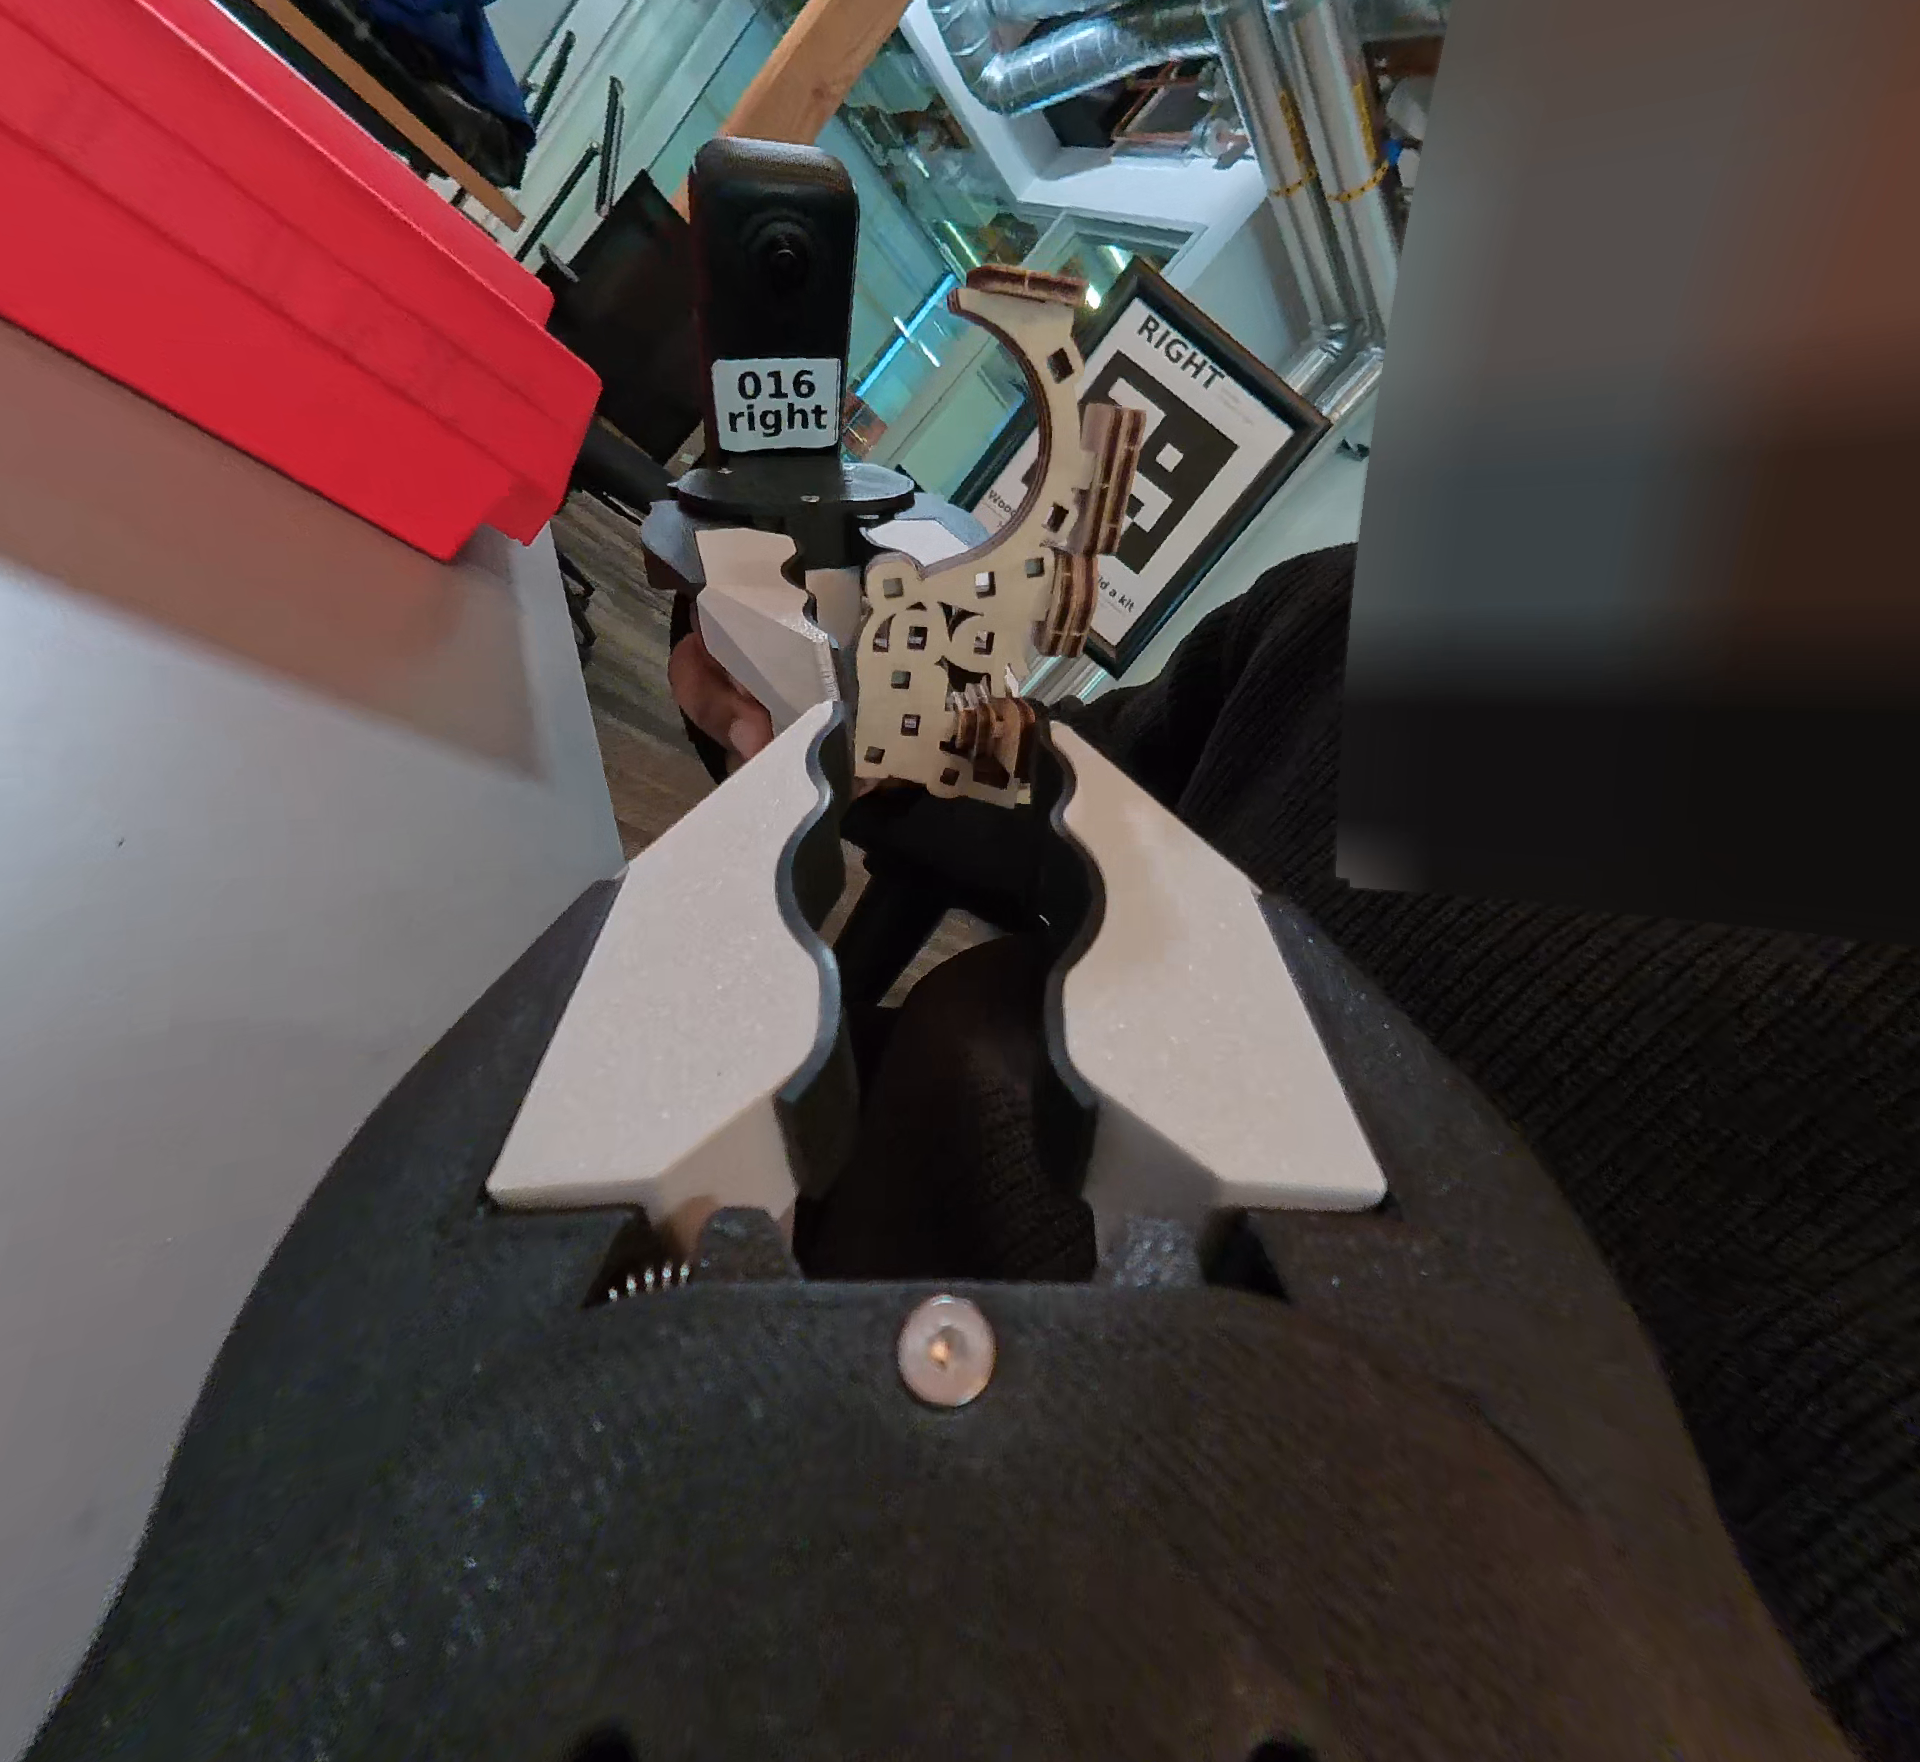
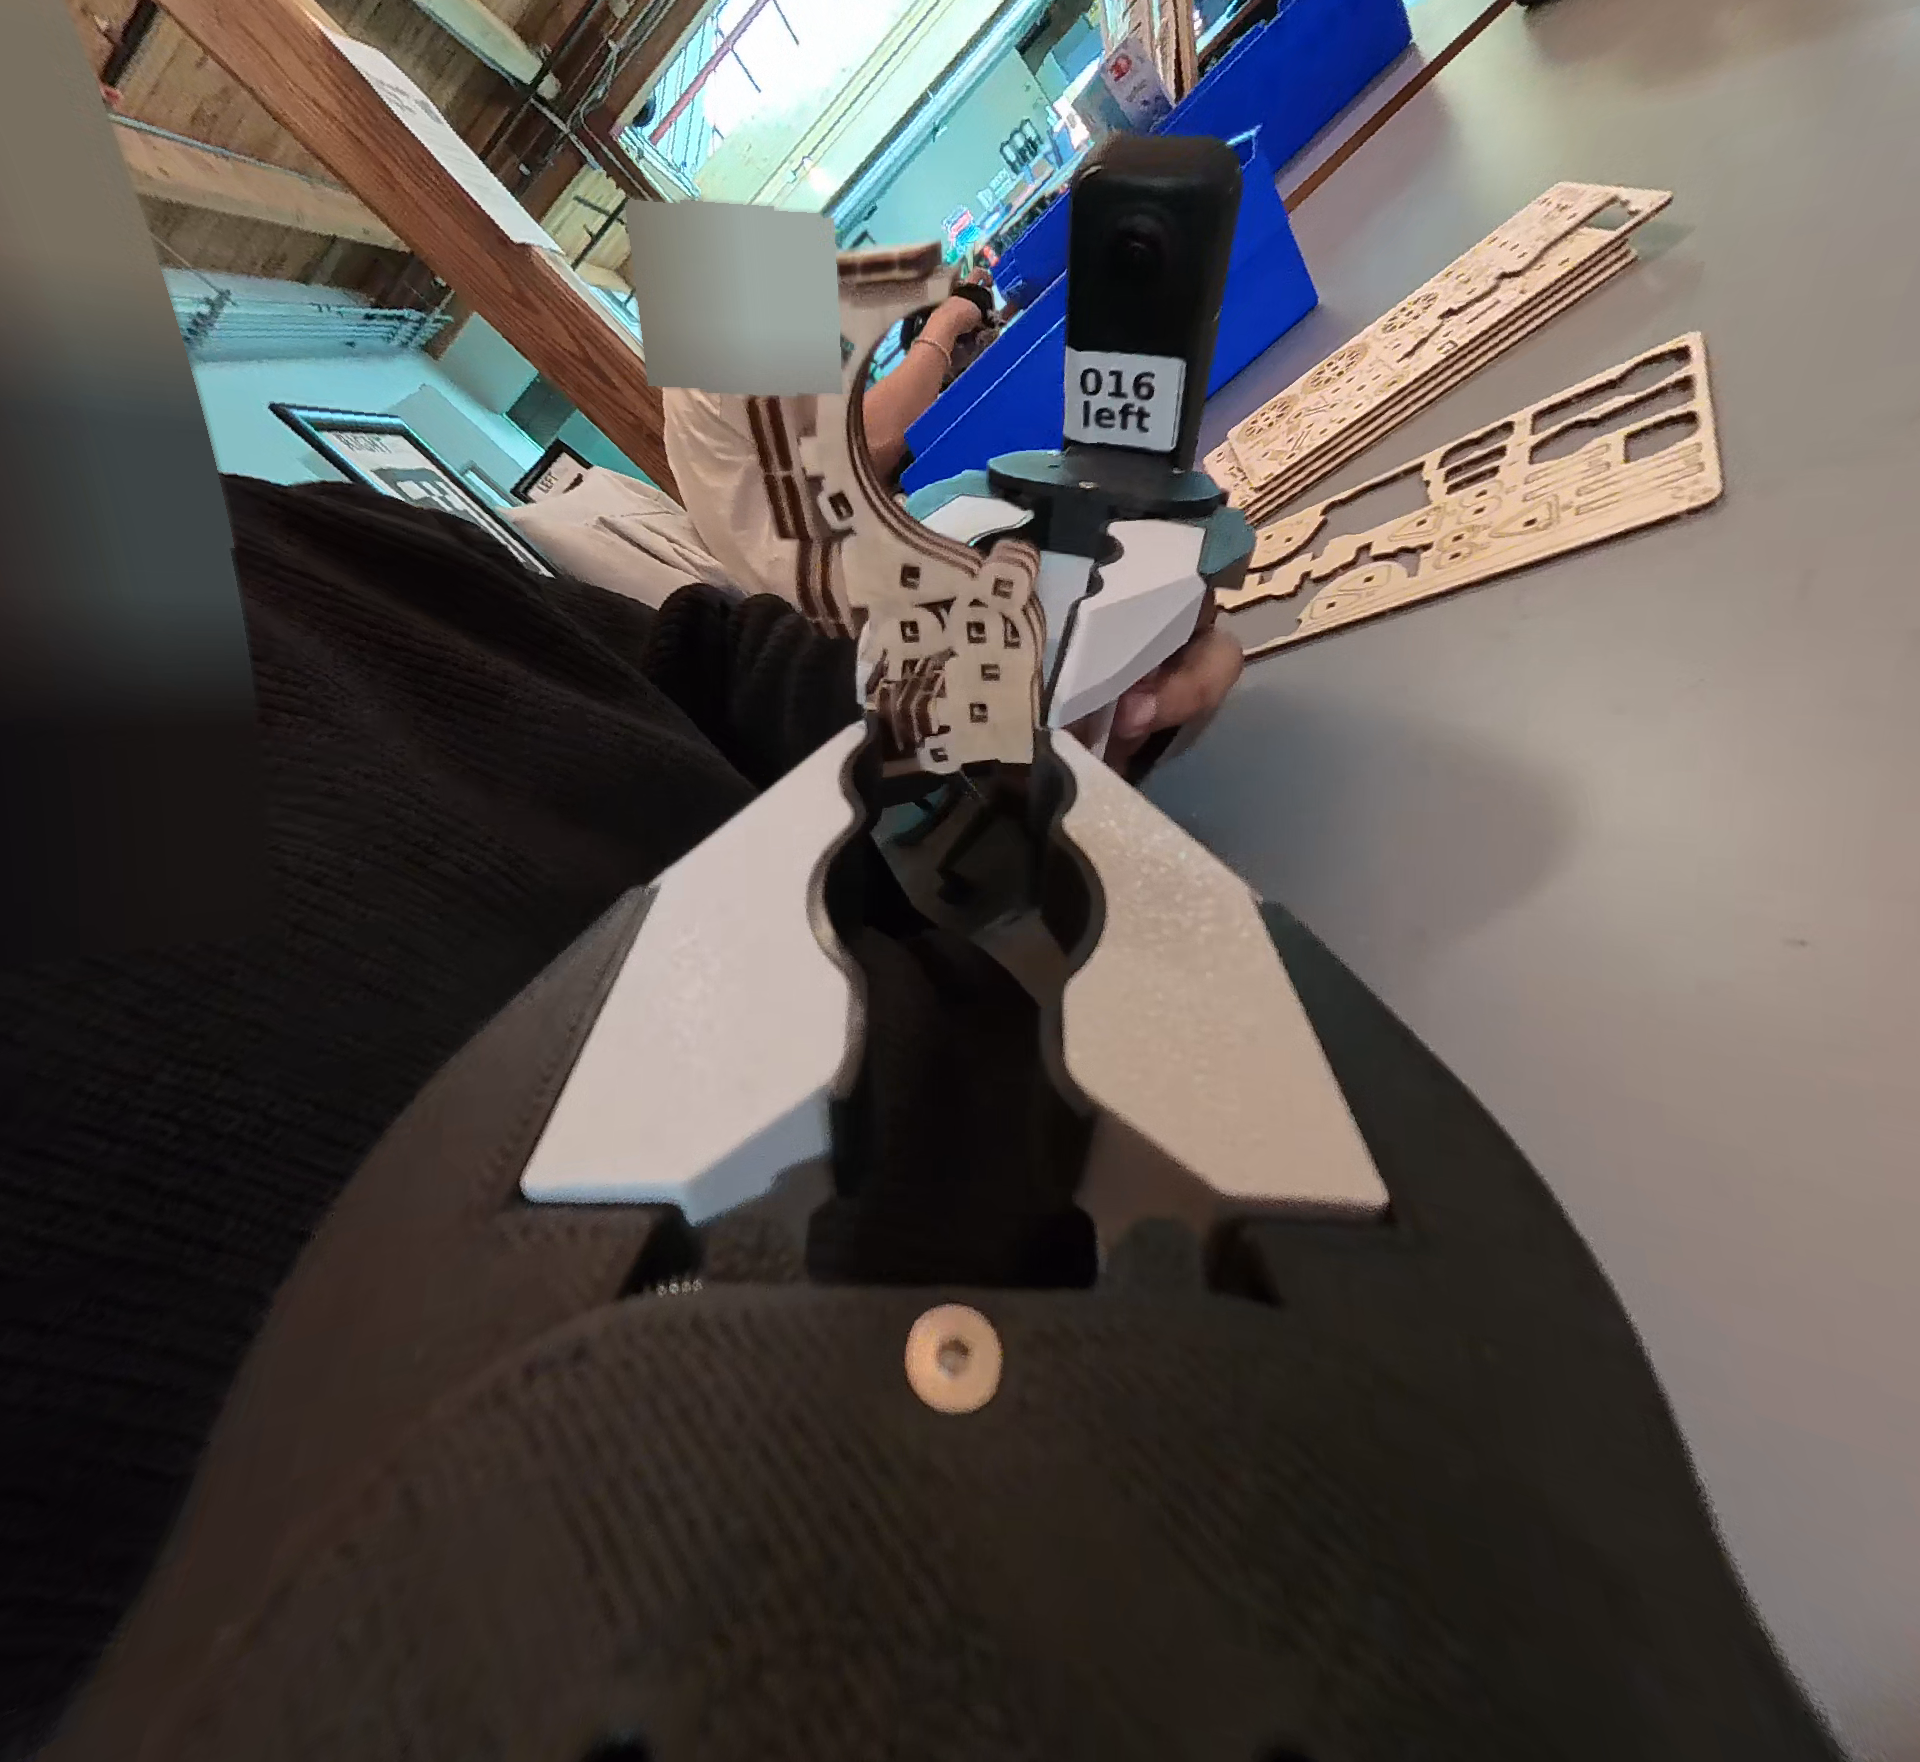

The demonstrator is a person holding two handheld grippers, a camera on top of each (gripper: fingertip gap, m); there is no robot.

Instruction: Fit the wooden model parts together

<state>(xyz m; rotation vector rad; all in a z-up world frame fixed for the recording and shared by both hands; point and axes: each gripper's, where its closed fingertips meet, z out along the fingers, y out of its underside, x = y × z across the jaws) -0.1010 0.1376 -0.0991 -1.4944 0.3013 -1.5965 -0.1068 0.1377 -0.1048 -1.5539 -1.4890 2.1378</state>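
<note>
A wooden model (image 1: 940,642) of pale plywood, with square holes, a curved arm and small stacked layered bits, is held up in the air between both grippers. My left gripper (image 1: 940,741) is shut on its lower end, white fingers (image 1: 727,933) on either side. The right gripper (image 1: 769,611) meets it from the opposite side, under a black camera. In the right wrist view the model (image 2: 966,652) sits between my right gripper (image 2: 956,741) tips, which are shut on it. The left gripper (image 2: 1122,611) faces it from beyond. The exact contact faces are hidden.
A red bin (image 1: 260,206) stands on the grey table (image 1: 208,881) at left. Plywood part sheets (image 2: 1455,330) and an emptied sheet (image 2: 1507,507) lie on the table (image 2: 1558,881) at right, near a blue bin (image 2: 1195,278). A black sleeve (image 2: 416,725) is close by. Only a small space, under 4 cm, lies between the two pairs of fingers.
</note>
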